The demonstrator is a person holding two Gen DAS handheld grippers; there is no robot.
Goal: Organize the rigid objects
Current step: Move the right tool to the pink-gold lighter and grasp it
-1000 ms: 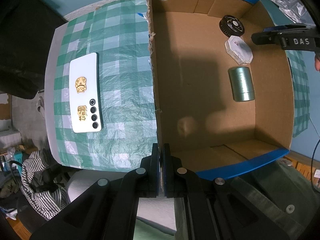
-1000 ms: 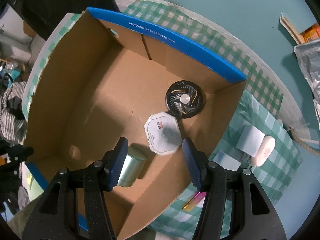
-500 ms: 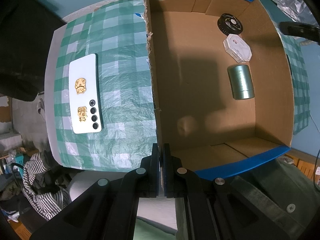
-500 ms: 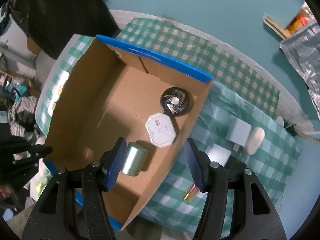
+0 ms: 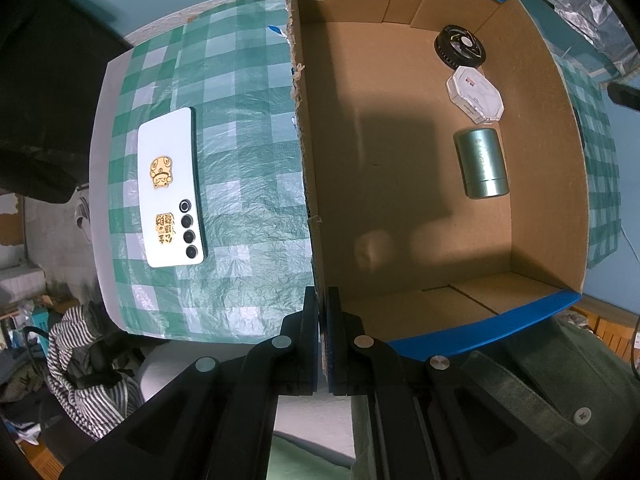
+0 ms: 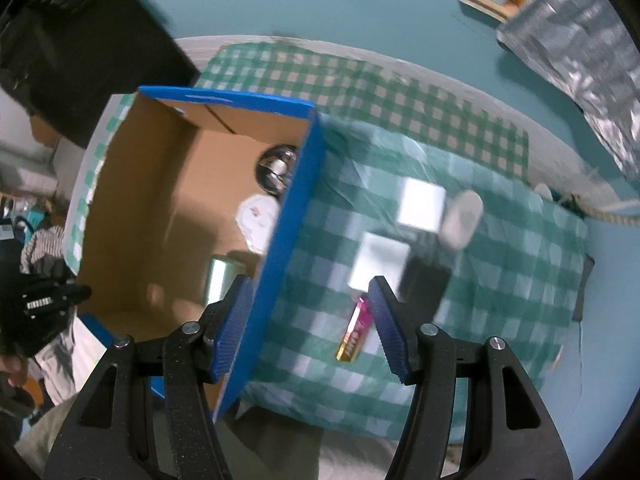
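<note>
Looking down from the left wrist view, the left gripper (image 5: 323, 304) has its jaws pressed together on the near corner of the cardboard box (image 5: 408, 216), pinching the torn side wall where it meets the blue-edged front rim. Inside the box, three items lie along the right wall: a black round disc (image 5: 460, 45) in the far corner, a white octagonal case (image 5: 474, 94) just beside it, and a green cylindrical tin (image 5: 482, 162) on its side nearer the front; the remaining floor is bare. Left of the box, a white phone (image 5: 171, 188) lies face down on the green checked cloth (image 5: 248, 128), well apart from the wall. In the right wrist view, blurred, the right gripper (image 6: 308, 320) hangs above the box's blue-edged right wall, jaws about half open and gripping nothing. Beyond that wall, on the cloth, lie a pink and gold stick (image 6: 355, 334) between the fingers in view, two pale square blocks (image 6: 380, 262), a dark flat item (image 6: 424, 284) and a white oval object (image 6: 462, 220), close together.
</note>
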